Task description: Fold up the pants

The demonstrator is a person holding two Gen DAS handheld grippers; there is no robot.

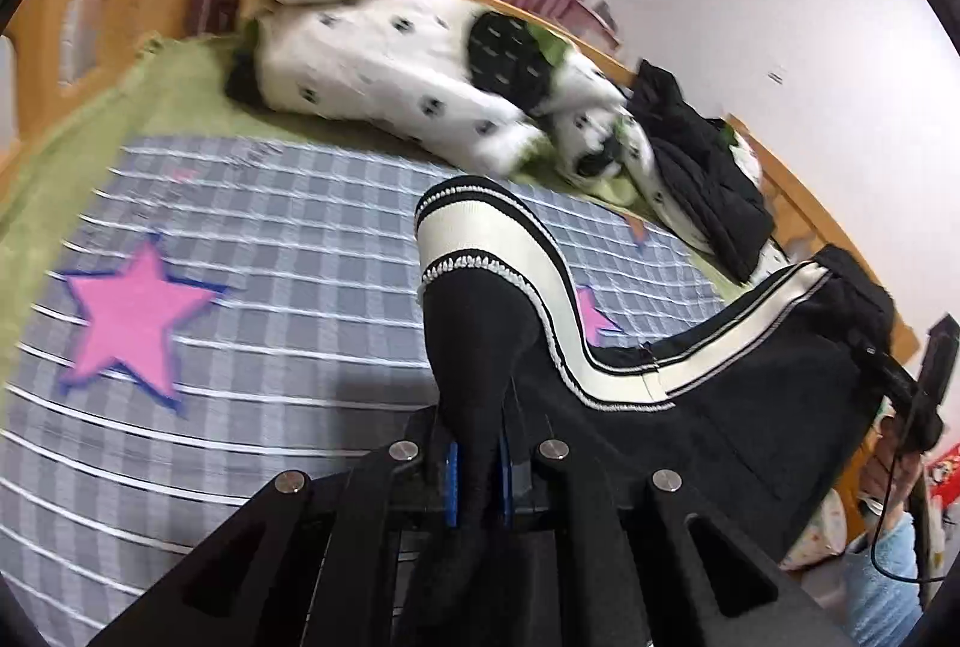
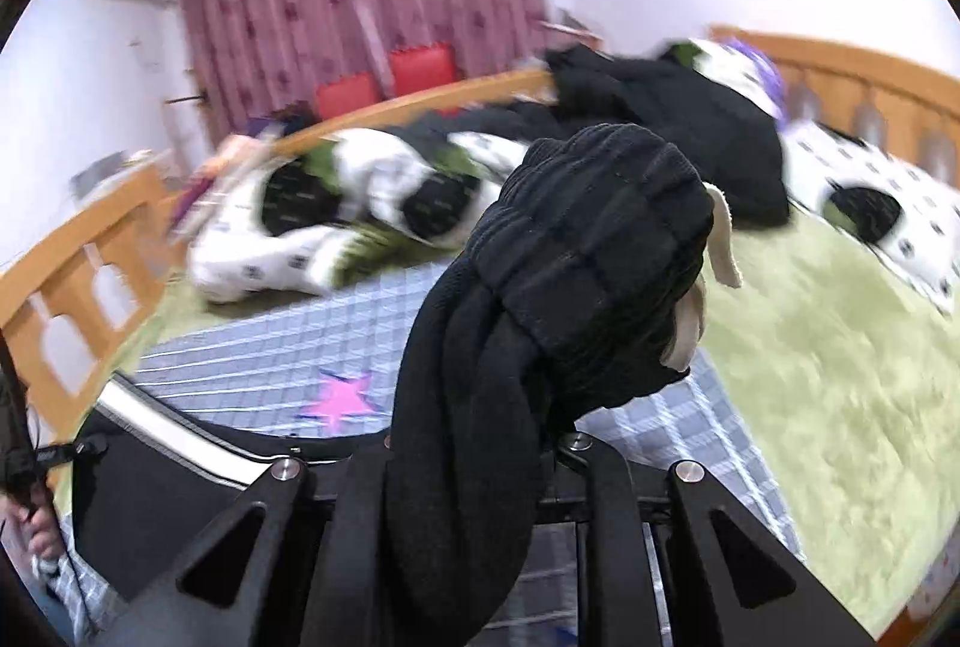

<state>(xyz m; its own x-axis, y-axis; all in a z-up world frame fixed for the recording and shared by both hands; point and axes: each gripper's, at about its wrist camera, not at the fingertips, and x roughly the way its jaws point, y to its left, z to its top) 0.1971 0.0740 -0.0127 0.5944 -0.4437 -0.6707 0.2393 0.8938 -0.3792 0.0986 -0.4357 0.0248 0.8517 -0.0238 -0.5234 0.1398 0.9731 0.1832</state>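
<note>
In the left wrist view, the left gripper (image 1: pixel 478 473) is pinching a bunched black leg end of the pants (image 1: pixel 750 389) between its blue fingers (image 1: pixel 451 482), which are closed tight on the cloth; the white ribbed cuff (image 1: pixel 462 233) is standing up above the grip, and the striped side seam is swinging away to the right, hanging above the checked star blanket (image 1: pixel 252 239) on the bed (image 1: pixel 108 119). In the right wrist view, the right gripper (image 2: pixel 480 473) is nearly closed on a thick roll of black fabric near the gathered waistband (image 2: pixel 600 251), which is bulging forward with a cream drawstring (image 2: pixel 723 239) dangling; its pads are hidden under the cloth. Both grips are taking crumpled handfuls rather than flat edges, so the pants are likely twisting between them and could land creased or skewed. The heavy waist end may also be slipping out of the right grip, and the drawstring could be getting trapped inside the fold
</note>
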